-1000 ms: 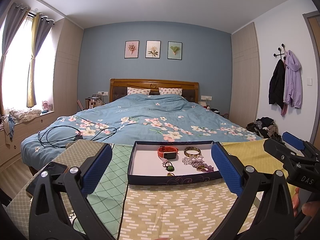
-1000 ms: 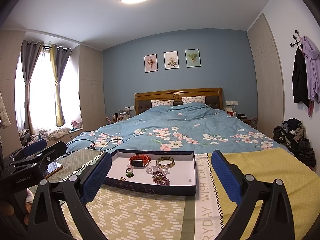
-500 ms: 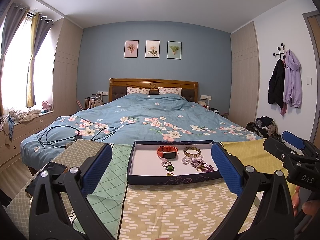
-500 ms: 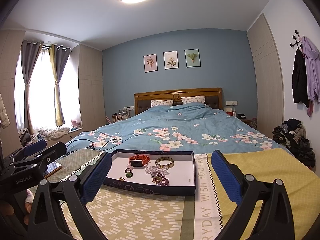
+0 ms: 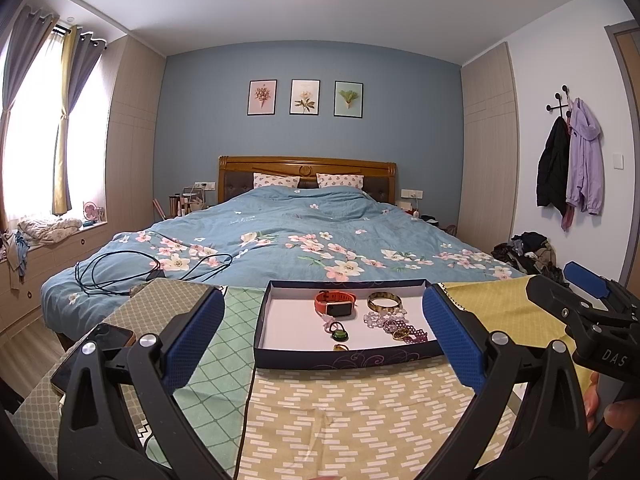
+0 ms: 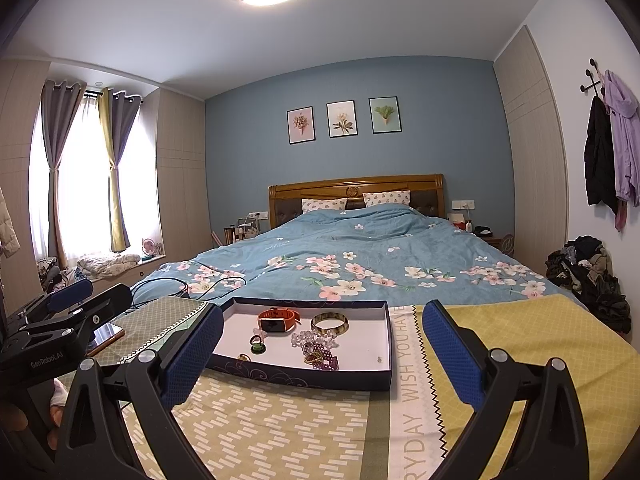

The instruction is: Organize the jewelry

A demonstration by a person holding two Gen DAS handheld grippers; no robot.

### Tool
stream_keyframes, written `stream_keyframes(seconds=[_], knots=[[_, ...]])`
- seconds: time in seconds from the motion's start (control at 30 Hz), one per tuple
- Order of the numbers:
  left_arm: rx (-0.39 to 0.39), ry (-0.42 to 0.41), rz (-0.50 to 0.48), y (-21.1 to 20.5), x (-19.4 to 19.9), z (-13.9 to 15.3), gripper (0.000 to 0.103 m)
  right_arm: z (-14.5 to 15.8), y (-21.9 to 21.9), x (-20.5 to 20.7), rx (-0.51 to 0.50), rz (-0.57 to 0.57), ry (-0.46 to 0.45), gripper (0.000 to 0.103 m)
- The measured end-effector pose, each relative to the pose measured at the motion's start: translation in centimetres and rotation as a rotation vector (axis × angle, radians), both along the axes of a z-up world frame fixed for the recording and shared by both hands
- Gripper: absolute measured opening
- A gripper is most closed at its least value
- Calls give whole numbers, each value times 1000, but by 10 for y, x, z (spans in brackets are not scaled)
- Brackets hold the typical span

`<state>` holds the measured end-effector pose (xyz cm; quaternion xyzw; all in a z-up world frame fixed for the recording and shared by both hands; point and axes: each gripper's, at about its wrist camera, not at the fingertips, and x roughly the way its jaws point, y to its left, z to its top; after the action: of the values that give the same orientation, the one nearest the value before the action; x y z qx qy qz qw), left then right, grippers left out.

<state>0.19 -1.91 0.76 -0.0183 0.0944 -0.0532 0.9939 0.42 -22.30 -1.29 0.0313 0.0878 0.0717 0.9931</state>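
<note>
Fingers of left gripper (image 5: pixel 324 334) and right gripper (image 6: pixel 323 354) spread wide, holding nothing. Almost no change over the last second: both held level, just short of the tray (image 6: pixel 386 376), aimed at it. Watch (image 6: pixel 278 321), bangle (image 6: pixel 329 323), rings and beads all inside the tray. Fits either sorting about to begin or sorting finished.

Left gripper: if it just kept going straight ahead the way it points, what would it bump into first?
Most likely the near wall of the dark jewelry tray, centred between the open fingers of the left gripper. Only patterned cloth lies before it, though depth is uncertain.
</note>
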Motion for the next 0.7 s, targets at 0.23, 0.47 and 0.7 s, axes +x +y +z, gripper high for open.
stream_keyframes(seconds=[0.23, 0.47, 0.7], knots=[[-1, 5, -1, 1, 2, -1, 98, 0, 0, 0, -1, -1, -2, 96], [0, 6, -1, 1, 2, -1, 98, 0, -1, 1, 0, 0, 1, 96], [-2, 6, -1, 2, 3, -2, 98, 0, -2, 1, 2, 0, 2, 96]])
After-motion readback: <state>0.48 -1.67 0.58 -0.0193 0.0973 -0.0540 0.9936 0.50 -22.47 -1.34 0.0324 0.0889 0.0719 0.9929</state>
